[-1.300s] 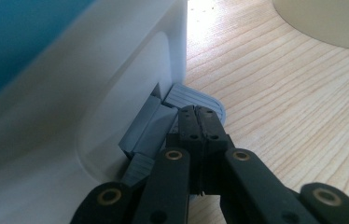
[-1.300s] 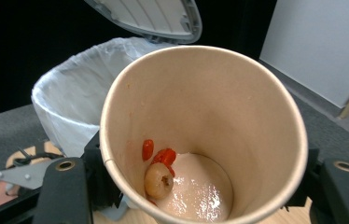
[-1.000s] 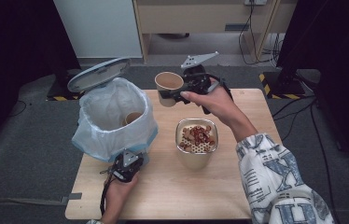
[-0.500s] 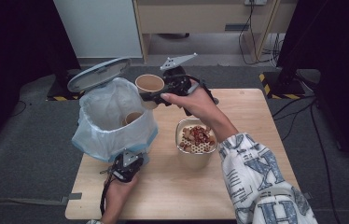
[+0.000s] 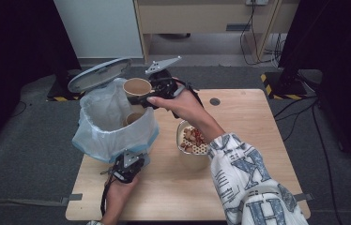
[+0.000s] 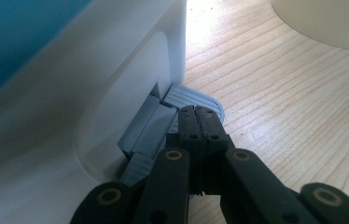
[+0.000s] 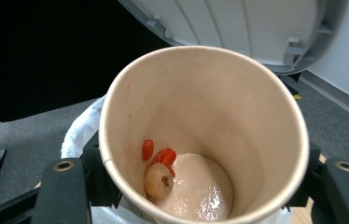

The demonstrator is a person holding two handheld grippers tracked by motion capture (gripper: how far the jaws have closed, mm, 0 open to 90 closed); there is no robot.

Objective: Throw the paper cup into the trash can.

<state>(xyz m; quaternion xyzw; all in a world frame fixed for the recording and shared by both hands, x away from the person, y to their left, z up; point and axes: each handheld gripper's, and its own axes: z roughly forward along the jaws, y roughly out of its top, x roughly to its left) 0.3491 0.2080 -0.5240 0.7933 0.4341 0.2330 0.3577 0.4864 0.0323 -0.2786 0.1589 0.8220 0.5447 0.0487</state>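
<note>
My right claw clamps paper cup, held above the lined bin. My left claw, jaws closed, presses the bin's pedal.

matt paper cup, pale wood-grain table, thin plastic bin liner

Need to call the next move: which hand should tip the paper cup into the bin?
Right. The right gripper is shut on the paper cup at the rim of the lined bin, leftovers inside. The left gripper is shut, pressing the bin's pedal, lid up.
</note>
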